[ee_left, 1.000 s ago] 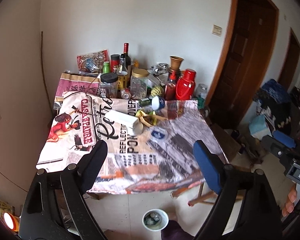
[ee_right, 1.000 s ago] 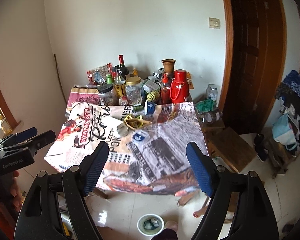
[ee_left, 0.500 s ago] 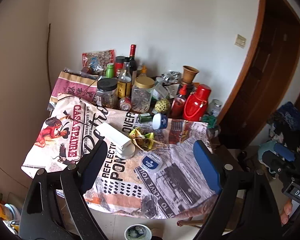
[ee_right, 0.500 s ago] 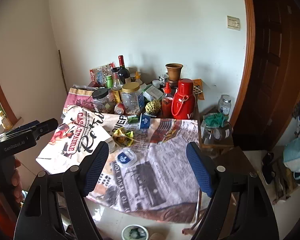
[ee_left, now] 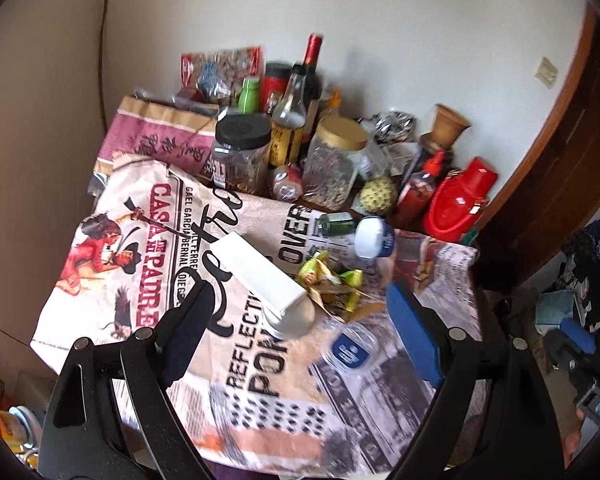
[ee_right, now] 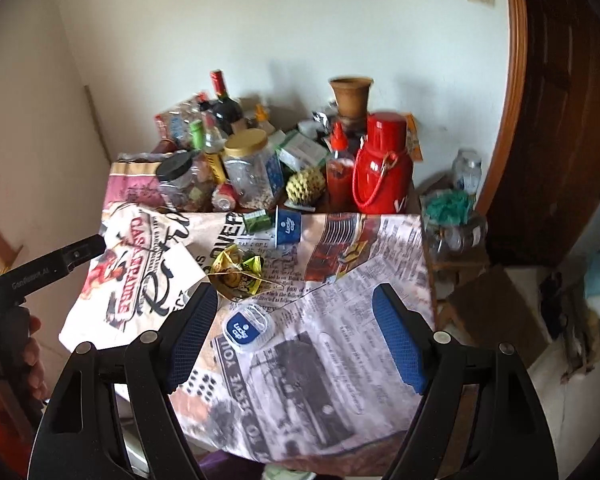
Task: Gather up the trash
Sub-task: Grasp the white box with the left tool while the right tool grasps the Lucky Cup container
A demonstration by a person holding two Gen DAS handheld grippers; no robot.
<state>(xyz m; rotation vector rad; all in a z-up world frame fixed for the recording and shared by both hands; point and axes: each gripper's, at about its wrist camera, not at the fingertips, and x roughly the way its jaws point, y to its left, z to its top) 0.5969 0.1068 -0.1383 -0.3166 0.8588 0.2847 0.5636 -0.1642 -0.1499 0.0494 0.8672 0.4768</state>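
On a table under a printed cloth (ee_left: 260,380) lies the trash. There is a long white carton (ee_left: 256,268) on a round white lid, crumpled yellow-green wrappers (ee_left: 328,280) (ee_right: 238,270), and a clear tub with a blue label (ee_left: 350,350) (ee_right: 248,326). A blue-and-white cup (ee_left: 374,236) (ee_right: 288,226) lies tipped over beside a small green carton (ee_right: 256,220). My left gripper (ee_left: 298,292) hovers open above the white carton, holding nothing. My right gripper (ee_right: 296,292) stands open over the cloth, just right of the tub, also holding nothing.
Jars, bottles, a clay pot and a red thermos (ee_right: 380,172) crowd the table's back edge by the wall. A low side stand with glass jars (ee_right: 456,232) and a brown door (ee_right: 560,120) are to the right. A hand holds the left gripper (ee_right: 60,260) at the table's left edge.
Both grippers have come forward and lower toward the table, which now fills the views. The bowl on the floor has dropped out of sight. The jaws stay equally wide.
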